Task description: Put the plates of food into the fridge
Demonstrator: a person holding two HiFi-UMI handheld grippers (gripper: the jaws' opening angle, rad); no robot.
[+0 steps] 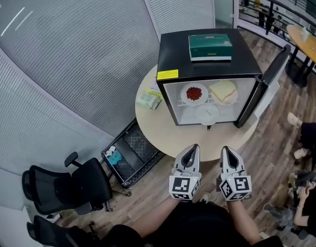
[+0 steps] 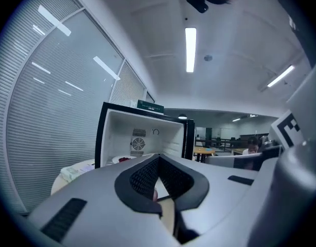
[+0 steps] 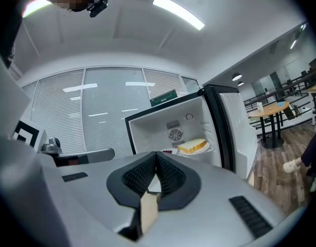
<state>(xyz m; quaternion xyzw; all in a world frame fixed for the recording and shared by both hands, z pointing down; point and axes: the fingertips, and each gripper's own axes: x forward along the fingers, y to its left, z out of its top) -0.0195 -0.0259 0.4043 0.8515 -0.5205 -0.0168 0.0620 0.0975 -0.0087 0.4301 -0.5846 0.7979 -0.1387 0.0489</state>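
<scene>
Fridge (image 1: 173,50): small, black outside, white inside; stood on the round desk (image 1: 153,122), with its door (image 1: 263,86) swung open to the right.
Red plate (image 1: 194,93): white and round, heaped with red bits at the middle; set on the fridge shelf, at the left.
Bread plate (image 1: 223,92): white, topped with a pale, tan-crusted slab; set on the same shelf, just beside the first.
Left tongs (image 1: 193,148): closed together, nothing gripped, well apart from the fridge.
Right tongs (image 1: 226,149): closed together, likewise bare.
Box (image 1: 210,47): green, laid on the fridge top.
</scene>
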